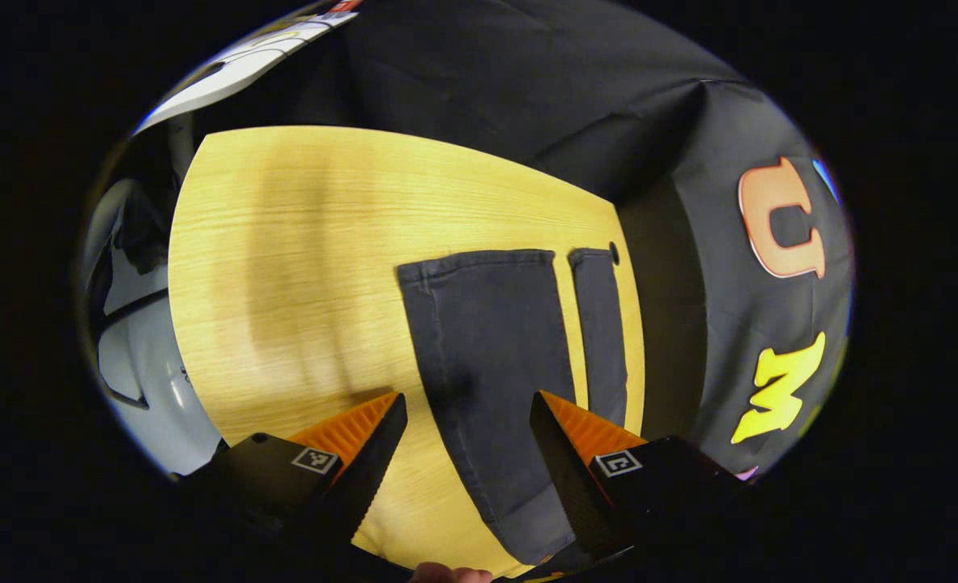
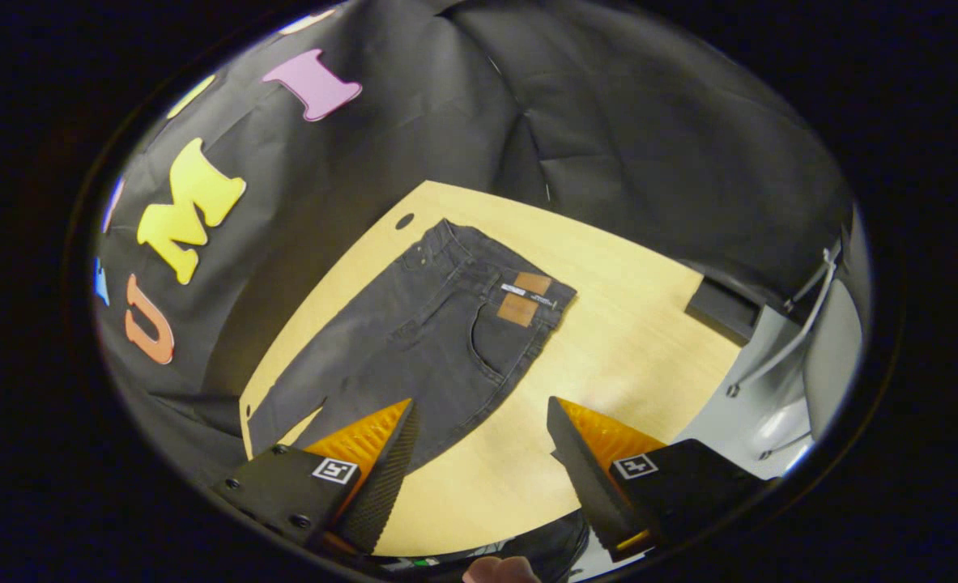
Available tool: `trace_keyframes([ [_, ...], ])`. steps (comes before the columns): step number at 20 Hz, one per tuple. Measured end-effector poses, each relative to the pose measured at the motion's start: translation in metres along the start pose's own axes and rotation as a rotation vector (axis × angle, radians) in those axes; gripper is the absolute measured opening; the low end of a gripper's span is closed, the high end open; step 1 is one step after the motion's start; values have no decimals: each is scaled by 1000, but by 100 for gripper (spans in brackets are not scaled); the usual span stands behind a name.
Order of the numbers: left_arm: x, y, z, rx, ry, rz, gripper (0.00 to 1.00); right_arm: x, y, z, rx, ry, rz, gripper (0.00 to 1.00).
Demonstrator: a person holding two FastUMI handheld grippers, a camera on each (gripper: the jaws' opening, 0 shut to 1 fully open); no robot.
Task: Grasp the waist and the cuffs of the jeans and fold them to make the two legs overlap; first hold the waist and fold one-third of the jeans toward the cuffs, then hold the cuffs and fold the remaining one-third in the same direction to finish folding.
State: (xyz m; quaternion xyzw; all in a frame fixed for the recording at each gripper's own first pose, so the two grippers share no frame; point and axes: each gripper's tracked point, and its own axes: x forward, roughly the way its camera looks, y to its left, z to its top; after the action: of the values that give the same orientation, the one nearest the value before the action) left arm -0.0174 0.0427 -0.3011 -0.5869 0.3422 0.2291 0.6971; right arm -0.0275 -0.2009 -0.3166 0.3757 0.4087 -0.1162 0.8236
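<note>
The left gripper hangs above the table with its jaws spread wide and nothing between them. Straight ahead of it, and running back under the gap between its fingers, lie the two legs of the dark grey jeans, flat on the light wooden tabletop. The nearer, broader leg runs up from between the fingers to its cuff; the second, narrower-looking leg lies just to its right, apart from it by a thin strip of bare wood, its cuff level with the first. A small dark hole sits in the tabletop just beside that second cuff. To the gripper's left the tabletop is bare wood.

The right gripper is likewise released, fingers wide apart, holding nothing, hovering above the near edge of the table. Ahead of it and slightly left lie the jeans, spread flat and unfolded. The waist is at the far end, with two brown patches on the waistband; a front pocket shows below them. The legs run toward the gripper's left finger, which overlaps them in the view. To the gripper's far right stands a grey chair.
</note>
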Motion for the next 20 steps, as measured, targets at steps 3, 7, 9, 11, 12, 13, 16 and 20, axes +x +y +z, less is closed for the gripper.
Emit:
trace_keyframes([
  [3,10,-7,2,12,-10,-9,99,12,0,-5,69,32,0,93],
  [7,28,-24,5,38,-17,-26,99,30,-2,-5,198,57,3,92],
  [9,35,-32,6,29,-27,-51,99,39,-4,0,273,58,5,93],
  [11,39,-40,9,4,-35,-83,98,50,-7,4,335,62,3,93],
  [12,40,-42,9,-10,-37,-94,98,56,-10,6,360,61,-4,92],
  [13,42,-44,10,-21,-41,-100,97,63,-12,7,383,64,-9,92],
  [16,46,-45,11,-42,-40,-101,93,80,-13,17,429,51,-20,96],
  [20,52,-50,11,-47,-36,-100,91,101,-3,40,392,37,-31,95],
])
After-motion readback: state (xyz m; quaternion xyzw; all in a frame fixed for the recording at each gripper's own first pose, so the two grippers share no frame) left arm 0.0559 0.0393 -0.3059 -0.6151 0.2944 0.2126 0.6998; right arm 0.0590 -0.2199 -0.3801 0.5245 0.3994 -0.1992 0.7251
